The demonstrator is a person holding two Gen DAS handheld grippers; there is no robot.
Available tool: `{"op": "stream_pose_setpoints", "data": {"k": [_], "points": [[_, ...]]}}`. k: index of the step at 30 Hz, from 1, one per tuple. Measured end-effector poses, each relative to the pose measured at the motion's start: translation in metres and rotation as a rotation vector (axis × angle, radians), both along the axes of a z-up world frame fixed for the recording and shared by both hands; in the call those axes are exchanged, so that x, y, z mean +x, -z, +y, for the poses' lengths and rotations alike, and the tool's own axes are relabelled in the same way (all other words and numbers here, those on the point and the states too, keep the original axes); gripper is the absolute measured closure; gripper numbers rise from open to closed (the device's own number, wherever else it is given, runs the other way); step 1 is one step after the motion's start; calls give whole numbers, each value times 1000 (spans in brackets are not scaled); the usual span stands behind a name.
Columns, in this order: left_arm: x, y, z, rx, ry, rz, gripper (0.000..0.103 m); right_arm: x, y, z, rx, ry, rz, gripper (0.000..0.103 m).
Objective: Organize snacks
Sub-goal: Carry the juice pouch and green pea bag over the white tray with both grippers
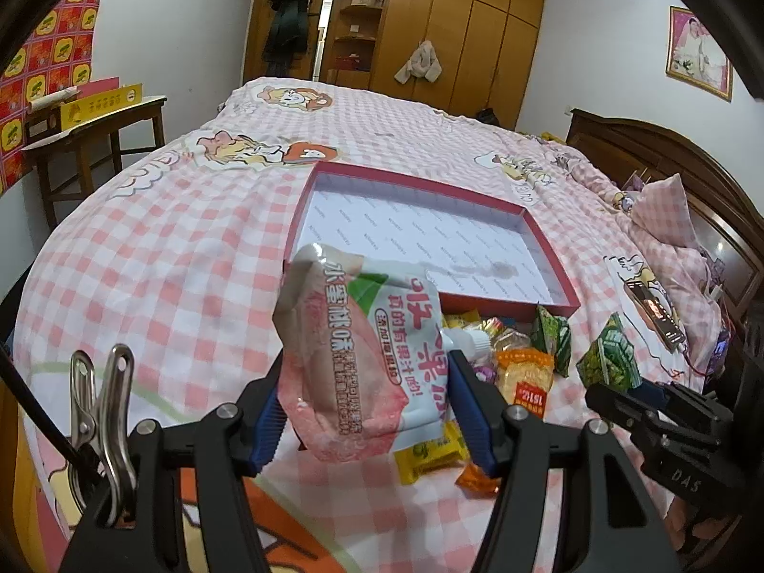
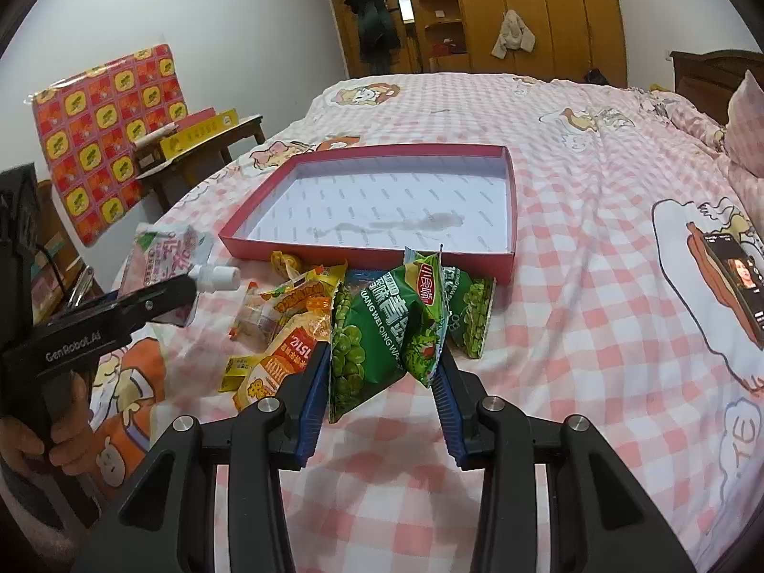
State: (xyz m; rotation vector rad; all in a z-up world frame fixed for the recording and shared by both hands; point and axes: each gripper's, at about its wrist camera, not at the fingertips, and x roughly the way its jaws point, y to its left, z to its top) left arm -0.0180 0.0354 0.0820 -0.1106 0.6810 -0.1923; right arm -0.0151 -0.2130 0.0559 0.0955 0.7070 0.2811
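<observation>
My left gripper (image 1: 365, 382) is shut on a pink and white peach jelly pouch (image 1: 353, 358) with a white cap, held above the bed near the box's near left corner; the pouch also shows in the right wrist view (image 2: 167, 258). My right gripper (image 2: 382, 363) is shut on a green pea snack bag (image 2: 377, 329), lifted just in front of the box. The red-rimmed shallow box (image 1: 554, 248) with a white inside lies open on the bed; it also shows in the right wrist view (image 2: 513, 200). A pile of yellow, orange and green snack packets (image 2: 281, 320) lies before it.
The bed has a pink checked quilt (image 2: 597, 286). A phone (image 2: 740, 277) lies on it at the right. A wooden side table (image 1: 95, 129) with yellow boxes stands at the left. Wardrobes (image 1: 453, 33) stand behind, a headboard (image 1: 668, 157) at the right.
</observation>
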Motion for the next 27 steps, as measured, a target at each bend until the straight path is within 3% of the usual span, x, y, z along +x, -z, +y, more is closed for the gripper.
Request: {"op": "stream_pose_setpoints", "data": {"k": [13, 27], "points": [[34, -12, -15, 15, 28, -14, 38, 19, -12, 4, 19, -44, 2, 61], [72, -16, -34, 48, 31, -15, 38, 61, -19, -12, 33, 1, 13, 61]]}}
